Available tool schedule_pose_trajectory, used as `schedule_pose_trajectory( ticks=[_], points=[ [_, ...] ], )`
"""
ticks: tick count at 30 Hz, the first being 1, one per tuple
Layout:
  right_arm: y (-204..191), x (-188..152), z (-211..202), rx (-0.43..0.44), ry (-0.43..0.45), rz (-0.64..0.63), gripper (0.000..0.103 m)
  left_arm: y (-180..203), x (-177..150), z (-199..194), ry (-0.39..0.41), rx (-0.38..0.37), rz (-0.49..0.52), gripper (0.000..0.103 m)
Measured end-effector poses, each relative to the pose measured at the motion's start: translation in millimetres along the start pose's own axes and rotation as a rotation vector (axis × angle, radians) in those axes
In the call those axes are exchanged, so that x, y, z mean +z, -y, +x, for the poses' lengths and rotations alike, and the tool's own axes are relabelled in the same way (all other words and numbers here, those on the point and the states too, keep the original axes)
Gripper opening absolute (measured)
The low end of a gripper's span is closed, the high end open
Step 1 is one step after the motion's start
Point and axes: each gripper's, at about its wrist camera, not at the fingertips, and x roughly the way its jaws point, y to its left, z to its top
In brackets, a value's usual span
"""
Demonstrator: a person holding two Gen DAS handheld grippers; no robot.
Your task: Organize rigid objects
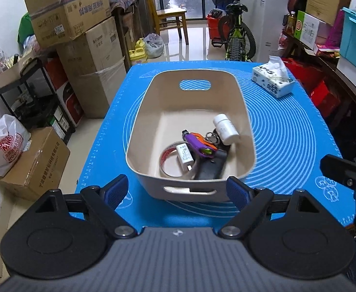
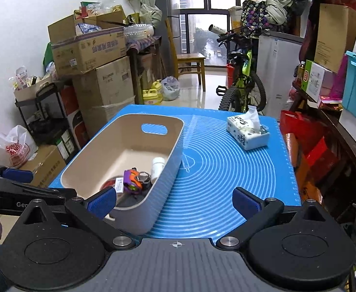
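The beige bin (image 1: 190,131) sits mid-desk, long axis running twelve to six; inside, a tape roll (image 1: 175,161), charger (image 1: 184,157), and white bottle (image 1: 225,128) pointing five o'clock. Left gripper (image 1: 178,191) and right gripper (image 2: 174,203) tilt downward, jaws wide, empty.

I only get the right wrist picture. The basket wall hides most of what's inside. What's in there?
Observer: From the left wrist view, a roll of tape lies flat on the basket floor.
Operator: Anything dark underneath?
Observer: Yes, a flat black object lies under the purple and orange tool.
Operator: Is that white bottle standing?
Observer: No, the white bottle lies on its side.
Operator: Is the other gripper holding something?
Observer: No, the left gripper is open with nothing between its pads.
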Motion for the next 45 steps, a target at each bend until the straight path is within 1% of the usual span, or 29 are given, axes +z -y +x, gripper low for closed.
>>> schedule_pose_trajectory(
  ticks=[8, 17, 23, 36, 45],
  points=[
    [12, -18, -37, -0.007, 0.001, 0.007, 0.100, 17, -15, -33, 0.030, 0.014, 0.012, 0.087],
    [28, -32, -69, -0.017, 0.015, 0.033, 0.100, 34, -28, -60, 0.051, 0.005, 0.027, 0.087],
    [29, -39, -82, -0.009, 0.018, 0.036, 0.100, 41, -39, -66, 0.045, 0.009, 0.052, 0.089],
    [29, -57, -103, -0.002, -0.002, 0.035, 0.100, 44, -53, -79, 0.041, 0.001, 0.056, 0.089],
    [28, -66, -111, -0.008, -0.019, 0.037, 0.100, 47, -57, -85, 0.045, -0.002, 0.071, 0.089]
  ],
)
